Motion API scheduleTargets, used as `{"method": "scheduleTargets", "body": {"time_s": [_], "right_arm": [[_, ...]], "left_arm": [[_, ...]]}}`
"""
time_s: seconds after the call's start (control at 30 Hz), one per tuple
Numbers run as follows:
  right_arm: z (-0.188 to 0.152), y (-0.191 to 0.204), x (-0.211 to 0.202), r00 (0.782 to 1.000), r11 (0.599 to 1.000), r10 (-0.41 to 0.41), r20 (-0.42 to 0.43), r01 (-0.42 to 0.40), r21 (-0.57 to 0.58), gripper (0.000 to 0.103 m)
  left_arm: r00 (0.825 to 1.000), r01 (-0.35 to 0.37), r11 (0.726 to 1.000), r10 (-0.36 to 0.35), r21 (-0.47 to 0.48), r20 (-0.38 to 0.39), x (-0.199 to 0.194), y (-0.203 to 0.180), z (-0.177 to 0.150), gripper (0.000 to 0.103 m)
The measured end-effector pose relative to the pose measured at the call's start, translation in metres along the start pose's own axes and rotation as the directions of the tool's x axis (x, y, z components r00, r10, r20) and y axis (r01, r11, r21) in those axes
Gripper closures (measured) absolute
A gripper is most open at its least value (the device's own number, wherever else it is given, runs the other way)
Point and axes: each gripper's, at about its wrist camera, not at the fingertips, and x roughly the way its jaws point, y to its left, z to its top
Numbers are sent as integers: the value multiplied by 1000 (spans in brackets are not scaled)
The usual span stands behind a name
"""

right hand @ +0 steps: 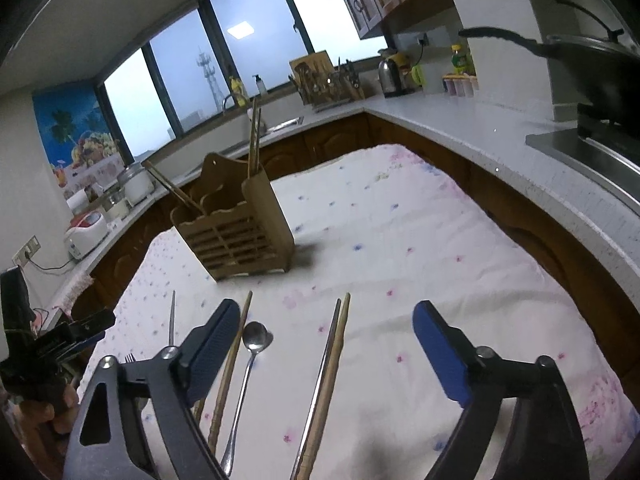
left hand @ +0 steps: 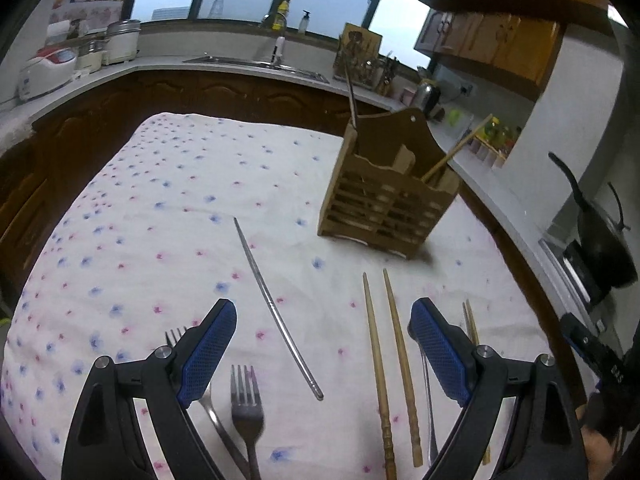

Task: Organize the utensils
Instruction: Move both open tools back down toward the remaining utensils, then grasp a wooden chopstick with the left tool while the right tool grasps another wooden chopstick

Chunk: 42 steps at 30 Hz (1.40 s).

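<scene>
A wooden slatted utensil holder (left hand: 384, 196) (right hand: 236, 224) stands on the flowered cloth with chopsticks sticking out of it. On the cloth lie a metal chopstick (left hand: 276, 312), two wooden chopsticks (left hand: 390, 364), and two forks (left hand: 246, 404). My left gripper (left hand: 322, 344) hovers open above them, nothing between its pads. In the right wrist view a metal and a wooden chopstick (right hand: 326, 376) lie side by side between the open jaws of my right gripper (right hand: 326, 346), untouched. A spoon (right hand: 250, 364) and a wooden chopstick (right hand: 230, 368) lie by its left finger.
The table cloth (left hand: 168, 208) (right hand: 420, 248) covers a table ringed by a grey counter (right hand: 500, 136). On the counter are a sink (left hand: 256, 64), rice cookers (left hand: 44, 72), a kettle (right hand: 392, 72), a knife rack (right hand: 328, 84) and a black wok (right hand: 592, 60) on the stove.
</scene>
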Motion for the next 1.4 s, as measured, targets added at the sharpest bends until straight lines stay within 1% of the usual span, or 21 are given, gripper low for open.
{"method": "scheduleTargets", "body": {"time_s": [0.1, 0.2, 0.27, 0.3, 0.33, 0.37, 0.4, 0.47, 0.5, 0.53, 0.73, 0.77, 0.83, 0.93, 1.07, 1.17, 1.27, 1.33, 1.4], "right_arm": [[-1, -2, 7, 1000, 1000, -3, -20, 3, 2, 25], [-3, -2, 16, 999, 1000, -9, -50, 9, 1, 33], [-5, -3, 25, 996, 1000, -6, -85, 6, -1, 43], [-6, -2, 30, 995, 1000, -7, -104, 7, -6, 47], [-7, -2, 35, 993, 1000, -9, -118, 8, -11, 54], [-8, -2, 40, 991, 1000, -10, -137, 9, -14, 60], [-9, -2, 46, 988, 1000, -10, -153, 8, -16, 62], [-10, -2, 56, 984, 1000, -18, -179, 14, -21, 71], [-10, -2, 62, 981, 1000, -21, -194, 17, -24, 73], [-11, -2, 67, 977, 1000, -22, -210, 17, -26, 76], [-16, -3, 94, 959, 998, -42, -279, 31, -46, 81], [-16, -4, 96, 958, 998, -48, -284, 36, -47, 84], [-16, -6, 101, 954, 998, -49, -295, 38, -41, 86], [-14, -9, 108, 951, 998, -58, -303, 46, -45, 87], [-12, -10, 112, 946, 997, -64, -317, 46, -64, 88], [-9, -9, 116, 944, 996, -67, -324, 46, -72, 88], [-7, -7, 120, 939, 995, -76, -335, 48, -89, 88], [-5, -5, 124, 936, 993, -86, -342, 52, -105, 88], [-5, -1, 128, 932, 989, -103, -347, 59, -134, 88]], "left_arm": [[1000, -2, 1000, 3, 19, -17, 8, -4, 2, 15], [999, -6, 999, 8, 44, -44, 19, -11, 3, 16], [998, -7, 998, 12, 65, -68, 27, -16, 3, 21], [996, -9, 997, 16, 77, -86, 33, -19, 3, 27], [995, -8, 996, 17, 86, -103, 39, -22, 3, 33], [992, -7, 995, 19, 97, -122, 45, -24, 3, 35], [990, -8, 995, 22, 104, -137, 51, -27, 3, 39], [986, -9, 994, 28, 112, -166, 63, -30, 3, 46], [983, -6, 994, 26, 111, -180, 68, -31, 4, 51], [981, -4, 994, 25, 110, -193, 74, -31, 6, 53], [966, 5, 993, 25, 117, -258, 107, -39, 11, 55], [964, 5, 993, 27, 120, -265, 111, -40, 11, 55], [959, 10, 992, 27, 127, -283, 122, -43, 12, 57], [953, 8, 991, 33, 134, -301, 137, -45, 14, 60], [948, 1, 989, 46, 145, -316, 152, -48, 16, 60], [944, 0, 988, 52, 155, -327, 159, -50, 17, 63], [941, -6, 983, 68, 184, -332, 164, -54, 18, 65], [936, -22, 975, 97, 219, -338, 168, -60, 18, 66], [930, -39, 963, 133, 268, -342, 172, -67, 17, 68]]}}
